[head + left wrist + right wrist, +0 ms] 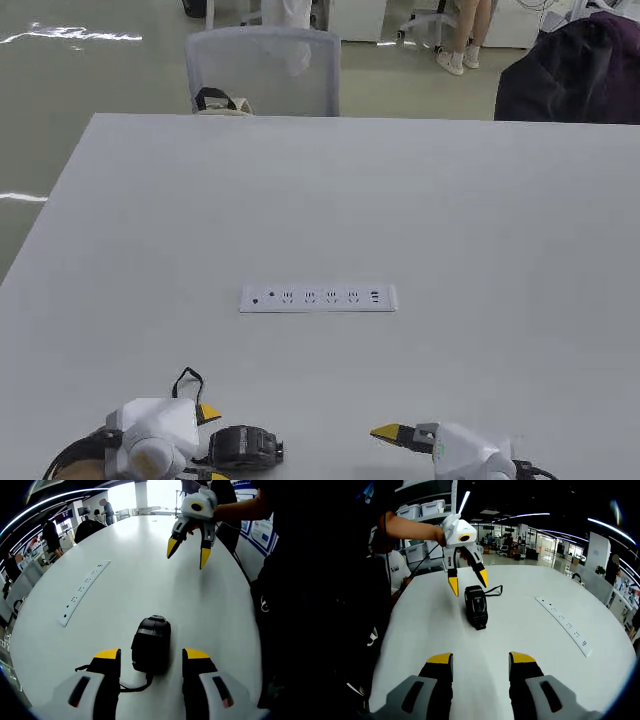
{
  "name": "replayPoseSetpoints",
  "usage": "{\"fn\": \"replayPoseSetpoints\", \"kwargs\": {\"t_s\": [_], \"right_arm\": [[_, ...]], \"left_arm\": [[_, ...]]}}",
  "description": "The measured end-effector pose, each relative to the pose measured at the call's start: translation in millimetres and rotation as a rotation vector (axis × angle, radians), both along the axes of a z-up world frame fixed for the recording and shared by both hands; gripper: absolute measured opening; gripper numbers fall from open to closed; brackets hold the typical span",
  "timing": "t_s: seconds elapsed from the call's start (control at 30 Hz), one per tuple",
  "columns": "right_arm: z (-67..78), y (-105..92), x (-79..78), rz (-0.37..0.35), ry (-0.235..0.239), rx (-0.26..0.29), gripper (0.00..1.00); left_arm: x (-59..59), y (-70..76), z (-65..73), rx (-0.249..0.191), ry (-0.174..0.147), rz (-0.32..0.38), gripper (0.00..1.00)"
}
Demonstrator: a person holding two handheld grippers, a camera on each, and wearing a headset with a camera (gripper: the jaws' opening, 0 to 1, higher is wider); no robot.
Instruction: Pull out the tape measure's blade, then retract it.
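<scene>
Yellow-tipped and spread wide, my left claw (152,655) straddles the small black tape measure (151,635), which lies flat on the white table (450,200) between the jaws with a gap on each side, so nothing is grasped. My right claw (481,658) is released too, jaws apart, held above bare table well apart from the tape measure. Farther off lies a long white power strip (318,298), and a grey mesh chair (262,70) stands at the table's far edge
</scene>
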State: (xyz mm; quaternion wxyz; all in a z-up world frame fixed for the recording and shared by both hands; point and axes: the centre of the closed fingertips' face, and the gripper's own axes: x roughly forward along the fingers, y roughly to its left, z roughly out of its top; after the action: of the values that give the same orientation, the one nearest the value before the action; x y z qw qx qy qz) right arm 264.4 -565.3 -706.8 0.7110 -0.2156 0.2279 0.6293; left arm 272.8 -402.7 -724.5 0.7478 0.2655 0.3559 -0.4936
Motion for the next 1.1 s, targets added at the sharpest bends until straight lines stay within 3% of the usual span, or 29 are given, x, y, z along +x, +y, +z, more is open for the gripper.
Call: {"fn": "replayPoseSetpoints", "kwargs": {"t_s": [0.3, 0.5, 0.73, 1.1], "right_arm": [[-7.8, 19.5, 10.2, 0.046, 0.009, 0.026, 0.37], [-18.9, 29.7, 10.9, 0.09, 0.021, 0.012, 0.36], [-31.3, 43.4, 8.4, 0.139, 0.034, -0.002, 0.35], [-46.4, 69.7, 15.2, 0.188, 0.031, -0.014, 0.31]], "left_arm": [[4.8, -6.2, -12.7, -0.001, 0.027, -0.074, 0.43], [8.4, -7.6, -20.6, 0.013, 0.045, -0.112, 0.43], [4.1, -3.2, -32.3, 0.085, 0.064, -0.186, 0.42], [1.0, -12.0, -35.5, 0.07, 0.077, -0.241, 0.39]]}}
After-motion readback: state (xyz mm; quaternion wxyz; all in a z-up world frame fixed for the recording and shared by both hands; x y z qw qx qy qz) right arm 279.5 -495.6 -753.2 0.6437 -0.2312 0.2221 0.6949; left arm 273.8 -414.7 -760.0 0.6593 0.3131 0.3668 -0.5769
